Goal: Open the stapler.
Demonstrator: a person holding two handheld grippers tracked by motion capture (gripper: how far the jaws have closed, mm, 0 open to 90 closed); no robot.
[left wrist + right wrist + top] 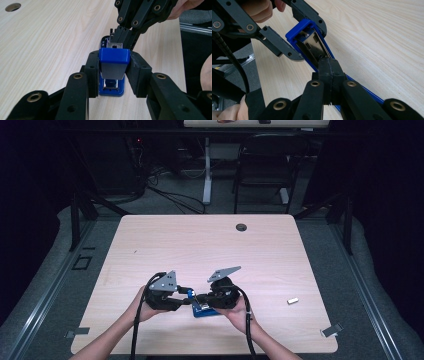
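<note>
A blue stapler (206, 310) lies near the table's front edge, its top swung up and open. My left gripper (113, 67) is shut on the blue lid (114, 56), one jaw on each side, holding it raised over the blue base (111, 90). In the right gripper view the lid (300, 28) shows its metal inside (312, 47). My right gripper (329, 65) is shut, jaws pressed together, its tip down at the stapler's metal magazine. Whether anything thin sits between those jaws is hidden. In the high view the left gripper (187, 293) and right gripper (200, 299) meet over the stapler.
A small pale block (292, 300) lies on the table to the right. A round cable hole (241, 227) sits near the table's (200, 245) far edge. A dark chair (265, 165) stands beyond the table.
</note>
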